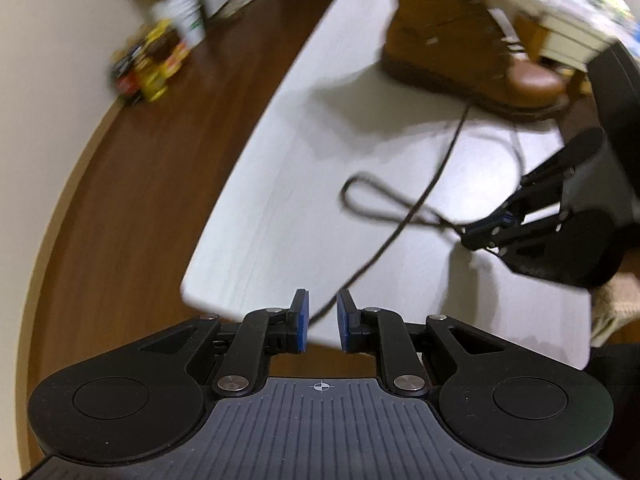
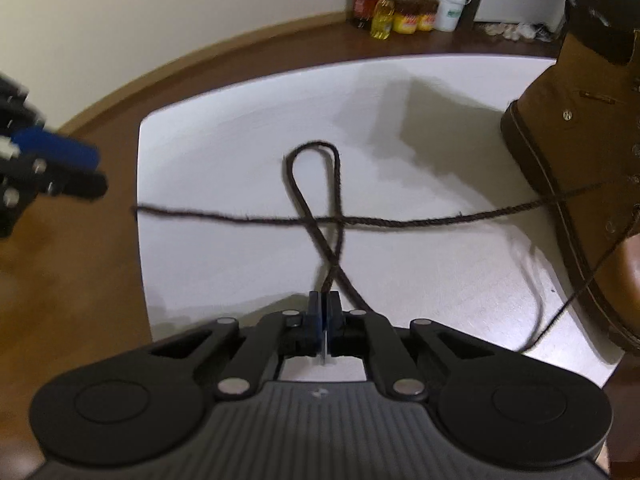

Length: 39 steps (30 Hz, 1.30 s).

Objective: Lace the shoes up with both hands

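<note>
A tan leather boot [image 1: 460,40] [image 2: 580,140] stands at the far side of a white table [image 1: 300,160] [image 2: 220,140]. Its dark brown lace trails across the top. One strand is folded into a loop [image 2: 316,144] [image 1: 360,196], and my right gripper [image 2: 325,308] [image 1: 468,236] is shut on the loop's crossed base. The other strand [image 2: 400,222] [image 1: 384,248] lies straight over the loop toward the table's edge. My left gripper [image 1: 322,320] [image 2: 80,172] hangs at that edge, open. The strand's end runs between its blue pads, which do not press on it.
Beyond the table is brown wooden floor [image 1: 140,200], with bottles [image 1: 152,68] [image 2: 396,12] and a white bucket [image 1: 184,12] [image 2: 452,0] against the wall. A stack of books [image 1: 560,12] sits by the boot. A fuzzy cream edge [image 1: 616,308] shows beside the right hand.
</note>
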### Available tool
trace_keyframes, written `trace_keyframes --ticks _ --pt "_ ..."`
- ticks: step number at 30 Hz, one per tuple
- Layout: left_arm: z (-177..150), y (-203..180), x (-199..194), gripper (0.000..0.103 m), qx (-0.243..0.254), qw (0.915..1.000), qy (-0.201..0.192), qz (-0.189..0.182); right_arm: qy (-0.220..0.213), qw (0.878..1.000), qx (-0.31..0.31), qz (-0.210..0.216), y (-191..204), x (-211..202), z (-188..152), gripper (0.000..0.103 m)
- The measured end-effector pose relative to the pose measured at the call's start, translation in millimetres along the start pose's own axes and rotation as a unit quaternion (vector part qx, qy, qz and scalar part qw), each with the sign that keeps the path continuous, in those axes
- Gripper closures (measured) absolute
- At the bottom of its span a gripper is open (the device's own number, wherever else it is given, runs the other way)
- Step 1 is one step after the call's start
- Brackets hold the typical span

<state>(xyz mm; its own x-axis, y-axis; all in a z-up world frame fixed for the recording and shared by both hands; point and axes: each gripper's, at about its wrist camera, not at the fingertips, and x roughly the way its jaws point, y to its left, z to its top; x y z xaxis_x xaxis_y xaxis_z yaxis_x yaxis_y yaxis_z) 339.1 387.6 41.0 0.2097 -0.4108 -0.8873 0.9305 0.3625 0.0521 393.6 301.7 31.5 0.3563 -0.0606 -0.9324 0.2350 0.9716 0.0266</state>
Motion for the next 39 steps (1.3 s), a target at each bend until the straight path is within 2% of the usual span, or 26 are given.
trace_keyframes --ticks 2,4,5,7,9,10,13,14,17,23,24,25,27,28,30,33,36,37,38,39 --pt "15.1 -19.5 -1.3 0.086 0.081 0.9951 -0.035 -0.044 0.006 0.999 -0.013 0.04 -25.9 -23.5 1.1 0.1" --pt "22.8 -31.9 -2.3 0.086 0.125 0.9885 -0.054 -0.066 0.016 0.997 -0.032 0.068 -47.7 -42.5 3.5 0.1" --pt "28.8 -40.8 -3.3 0.086 0.154 0.9822 -0.07 -0.081 0.022 0.995 -0.049 0.081 -61.1 -54.7 5.7 0.1" --pt "43.6 -61.7 -5.6 0.086 0.212 0.9652 -0.105 -0.113 0.016 0.993 -0.084 0.081 -79.1 -76.4 9.7 0.1" --pt "59.0 -83.9 -8.5 0.086 0.265 0.9431 -0.142 -0.143 0.012 0.987 -0.134 0.087 -93.8 -97.8 15.3 0.1" --pt "61.2 -88.3 -8.6 0.086 0.273 0.9395 -0.147 -0.145 0.009 0.984 -0.155 0.087 -99.5 -106.8 17.9 0.1" --pt "79.1 -113.0 -9.4 0.086 0.323 0.916 -0.18 -0.156 0.009 0.971 -0.218 0.097 -107.8 -129.5 22.9 0.1" --pt "84.5 -119.3 -9.7 0.086 0.334 0.9098 -0.189 -0.157 0.01 0.961 -0.259 0.097 -111.6 -139.3 24.6 0.1" --pt "99.0 -134.0 -9.3 0.086 0.346 0.9026 -0.203 -0.156 0.01 0.942 -0.319 0.109 -121.8 -152.2 25.0 0.1" --pt "111.5 -173.4 -10.2 0.085 0.361 0.9009 -0.195 -0.143 0.001 0.897 -0.418 0.142 -144.9 -164.5 10.8 0.1" --pt "114.1 -178.4 -9.8 0.085 0.359 0.9025 -0.194 -0.139 0.0 0.893 -0.426 0.147 -148.6 -164.1 10.0 0.1" --pt "117.5 -184.6 -9.3 0.085 0.356 0.9045 -0.193 -0.135 -0.004 0.883 -0.443 0.158 -156.9 -165.3 8.8 0.1" --pt "122.7 -195.8 -8.7 0.086 0.347 0.9089 -0.191 -0.131 -0.011 0.874 -0.457 0.163 -165.1 -165.8 6.0 0.1" --pt "126.0 -201.9 -8.0 0.088 0.339 0.9129 -0.189 -0.125 -0.012 0.866 -0.47 0.169 -172.5 -165.6 4.5 0.1" --pt "132.7 -211.3 -6.6 0.099 0.322 0.9211 -0.18 -0.125 -0.018 0.852 -0.493 0.175 -182.8 -167.6 1.1 0.1" --pt "144.3 -218.9 -4.6 0.1 0.277 0.9377 -0.168 -0.127 -0.025 0.84 -0.511 0.181 -193.0 -173.2 -1.6 0.1" --pt "152.2 -217.7 -3.3 0.1 0.219 0.9549 -0.159 -0.121 -0.035 0.844 -0.509 0.166 -203.0 -173.9 -4.2 0.099" --pt "153.5 -214.1 -2.6 0.1 0.191 0.9623 -0.154 -0.117 -0.043 0.859 -0.488 0.15 -209.6 -172.5 -2.6 0.099" --pt "153.8 -209.3 -1.6 0.1 0.162 0.9691 -0.149 -0.111 -0.047 0.879 -0.454 0.136 -218.0 -169.8 0.8 0.099" --pt "153.5 -205.1 -1.0 0.1 0.142 0.9725 -0.149 -0.11 -0.049 0.899 -0.418 0.122 -226.2 -167.2 3.3 0.099"
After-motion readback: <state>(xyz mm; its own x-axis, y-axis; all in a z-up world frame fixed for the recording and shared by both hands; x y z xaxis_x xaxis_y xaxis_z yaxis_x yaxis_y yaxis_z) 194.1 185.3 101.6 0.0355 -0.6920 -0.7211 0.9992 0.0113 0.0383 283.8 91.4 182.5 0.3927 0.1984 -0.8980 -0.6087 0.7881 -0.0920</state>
